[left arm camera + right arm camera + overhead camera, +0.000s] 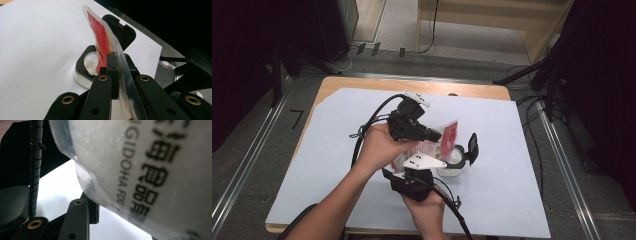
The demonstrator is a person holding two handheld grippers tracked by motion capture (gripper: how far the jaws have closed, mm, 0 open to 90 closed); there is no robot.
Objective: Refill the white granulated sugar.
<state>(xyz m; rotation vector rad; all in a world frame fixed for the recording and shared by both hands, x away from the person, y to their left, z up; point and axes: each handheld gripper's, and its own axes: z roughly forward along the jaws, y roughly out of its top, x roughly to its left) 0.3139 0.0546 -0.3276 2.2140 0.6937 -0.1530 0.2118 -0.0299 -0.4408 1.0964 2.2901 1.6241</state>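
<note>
Both tongs, left (pixel 113 75) and right (pixel 100 212), clamp the red-and-clear plastic food pouch (pixel 102 42). Held upright above the black-lidded clear container (pixel 86 67), it seems positioned for opening or emptying.

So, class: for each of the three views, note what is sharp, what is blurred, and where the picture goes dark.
High view: white sheet evenly lit, room edges black. Left gripper view: packet and lidded container fairly sharp, upper right dark. Right gripper view: the packet looms very close, its print soft.
</note>
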